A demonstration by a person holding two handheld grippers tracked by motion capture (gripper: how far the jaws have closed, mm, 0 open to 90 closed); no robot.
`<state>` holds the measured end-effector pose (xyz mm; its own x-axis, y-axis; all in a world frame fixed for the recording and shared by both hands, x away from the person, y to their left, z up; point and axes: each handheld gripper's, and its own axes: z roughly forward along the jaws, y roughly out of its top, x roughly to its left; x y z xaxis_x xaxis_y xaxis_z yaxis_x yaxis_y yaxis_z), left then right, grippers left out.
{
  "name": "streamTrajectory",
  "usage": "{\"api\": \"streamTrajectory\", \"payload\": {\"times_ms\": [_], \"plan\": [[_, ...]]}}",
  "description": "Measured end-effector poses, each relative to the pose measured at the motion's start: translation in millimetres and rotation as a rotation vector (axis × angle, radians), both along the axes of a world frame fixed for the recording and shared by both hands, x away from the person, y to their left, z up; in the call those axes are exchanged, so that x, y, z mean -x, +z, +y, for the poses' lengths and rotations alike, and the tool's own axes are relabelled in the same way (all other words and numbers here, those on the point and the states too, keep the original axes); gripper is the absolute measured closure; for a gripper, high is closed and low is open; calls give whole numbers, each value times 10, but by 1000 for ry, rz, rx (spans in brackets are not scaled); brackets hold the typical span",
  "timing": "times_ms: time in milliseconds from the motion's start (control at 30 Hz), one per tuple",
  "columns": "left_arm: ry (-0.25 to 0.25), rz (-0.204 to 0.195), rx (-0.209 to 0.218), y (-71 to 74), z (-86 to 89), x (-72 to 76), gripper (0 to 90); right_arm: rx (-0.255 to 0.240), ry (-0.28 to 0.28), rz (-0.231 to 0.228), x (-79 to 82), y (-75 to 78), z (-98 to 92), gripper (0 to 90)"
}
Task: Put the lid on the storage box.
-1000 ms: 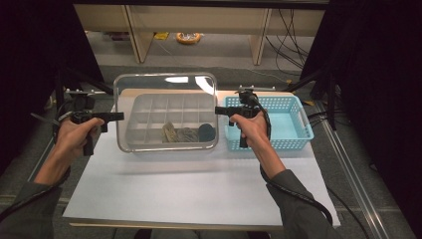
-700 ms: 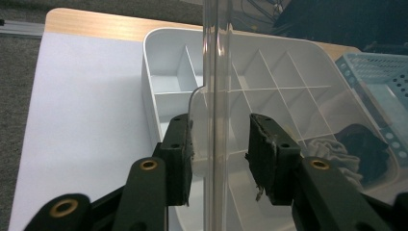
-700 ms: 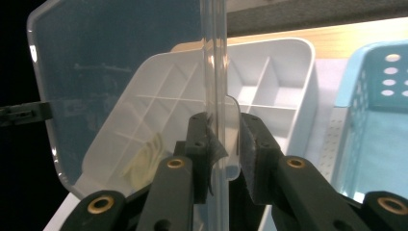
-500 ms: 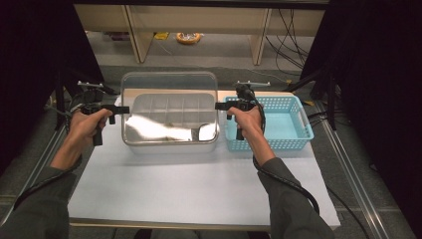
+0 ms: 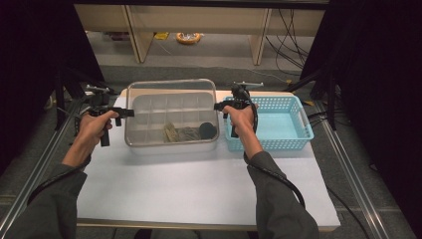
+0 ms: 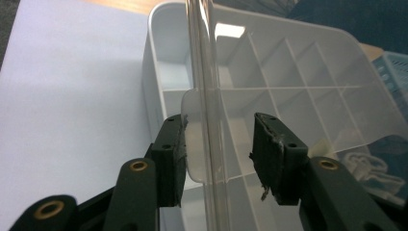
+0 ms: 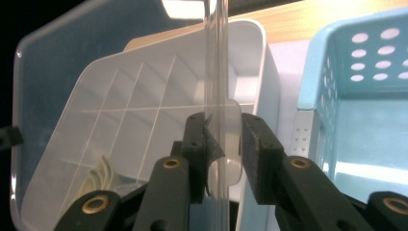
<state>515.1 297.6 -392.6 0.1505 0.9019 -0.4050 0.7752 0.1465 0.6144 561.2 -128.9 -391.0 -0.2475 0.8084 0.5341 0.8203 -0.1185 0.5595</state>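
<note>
While the left claw [image 6: 219, 159] has just been spreading off the clear lid's [image 5: 171, 97] tab and the right claw [image 7: 226, 154] barely pinches its tab, the raised lid could twist sideways over the compartment box [image 5: 149, 142] on the tabletop [image 5: 199, 184].

Clear hinged lid [image 5: 169, 88] upright, perhaps tilted, over divided box [image 5: 149, 130].

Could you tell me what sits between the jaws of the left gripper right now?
In the left gripper view, the clear lid's edge and side tab run between the left gripper's jaws, which have just been opening.
</note>
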Motion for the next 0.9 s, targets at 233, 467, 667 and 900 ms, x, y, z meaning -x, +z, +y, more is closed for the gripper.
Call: {"api": "streamTrajectory", "payload": {"times_ms": [233,467,667,900], "plan": [[6,21,18,-105,-17,-43,547,21,-4,-14,-67,-58,-6,866],[9,10,-92,-175,-149,-53,612,51,33,-45,-57,55,169,847],[8,13,-130,-129,-151,-36,578,166,39,-110,-79,24,95,822],[10,20,-119,-153,-97,-34,567,216,18,-51,-73,-23,33,767]]}}
